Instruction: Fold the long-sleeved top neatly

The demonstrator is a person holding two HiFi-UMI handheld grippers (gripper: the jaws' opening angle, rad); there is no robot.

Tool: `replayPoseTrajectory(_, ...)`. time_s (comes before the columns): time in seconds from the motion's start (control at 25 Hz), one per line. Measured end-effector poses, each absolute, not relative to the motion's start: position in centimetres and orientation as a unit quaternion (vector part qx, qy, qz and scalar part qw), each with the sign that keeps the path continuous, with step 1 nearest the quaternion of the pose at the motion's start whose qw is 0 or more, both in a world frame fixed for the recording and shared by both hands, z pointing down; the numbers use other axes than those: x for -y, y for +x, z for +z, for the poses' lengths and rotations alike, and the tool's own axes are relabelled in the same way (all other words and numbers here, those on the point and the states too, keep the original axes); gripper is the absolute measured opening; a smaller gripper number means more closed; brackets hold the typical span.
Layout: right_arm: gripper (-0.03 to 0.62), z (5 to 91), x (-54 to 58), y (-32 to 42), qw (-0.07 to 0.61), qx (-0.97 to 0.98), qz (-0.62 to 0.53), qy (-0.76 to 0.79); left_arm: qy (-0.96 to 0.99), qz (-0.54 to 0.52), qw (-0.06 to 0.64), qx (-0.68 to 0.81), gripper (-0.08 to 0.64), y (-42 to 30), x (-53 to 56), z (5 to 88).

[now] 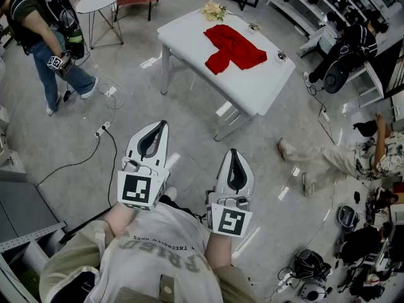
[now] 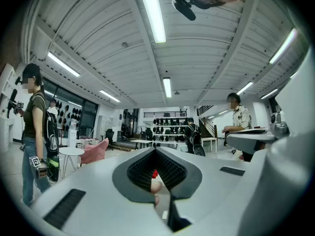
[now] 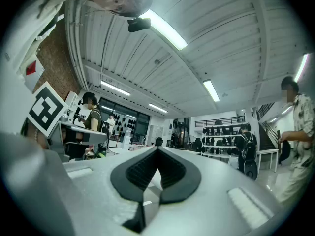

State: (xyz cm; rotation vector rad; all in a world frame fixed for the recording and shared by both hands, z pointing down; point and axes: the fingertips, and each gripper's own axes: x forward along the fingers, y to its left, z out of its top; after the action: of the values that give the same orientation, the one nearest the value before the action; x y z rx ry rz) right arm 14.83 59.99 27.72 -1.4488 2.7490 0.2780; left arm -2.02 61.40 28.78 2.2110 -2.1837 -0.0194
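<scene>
The red long-sleeved top (image 1: 233, 48) is lying in a crumpled heap on the white table (image 1: 265, 90), up around 1 o'clock in the head view. Both grippers are hanging well apart from it, down by the person's chest. The left gripper (image 1: 160, 126) is showing its jaws pressed together on nothing, and the right gripper (image 1: 233, 154) is doing the same.

I'm guessing the top is going to be light, soft and floppy, so it'll be sagging and bunching wherever it isn't supported. I'd be pinching it at the shoulders or hem corners and spreading it flat first.

The sleeves are bunching into the body, so I'm not making out which end is the collar. Both gripper views are looking level across the room. The left one is only catching a red speck through its jaw hollow. The yellowish bunch (image 1: 214, 9) at the table's 11 o'clock corner is too small to name.
</scene>
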Motion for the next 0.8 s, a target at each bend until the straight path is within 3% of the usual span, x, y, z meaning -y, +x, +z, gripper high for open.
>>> replayPoseTrajectory(0.52, 0.000, 28.2, -60.1, 15.2, 0.005, -0.884, 0.085, -0.459, 0.713, -0.004, 0.030, 0.701, 0.011, -1.2, -62.0, 29.2)
replayPoseTrajectory(0.72, 0.000, 28.8, -59.6, 15.3, 0.048, -0.897, 0.026, -0.438, 0.717, 0.022, 0.045, 0.695, 0.014, -1.7, -61.6, 30.5)
replayPoseTrajectory(0.76, 0.034, 29.0, -59.5, 15.0, 0.053, -0.903, 0.009, -0.426, 0.721, 0.024, 0.046, 0.691, 0.014, -1.8, -61.5, 30.6)
replayPoseTrajectory(0.8, 0.148, 29.3, -59.4, 14.6, 0.054, -0.909, -0.003, -0.414, 0.725, 0.027, 0.048, 0.686, 0.017, -1.9, -61.3, 30.8)
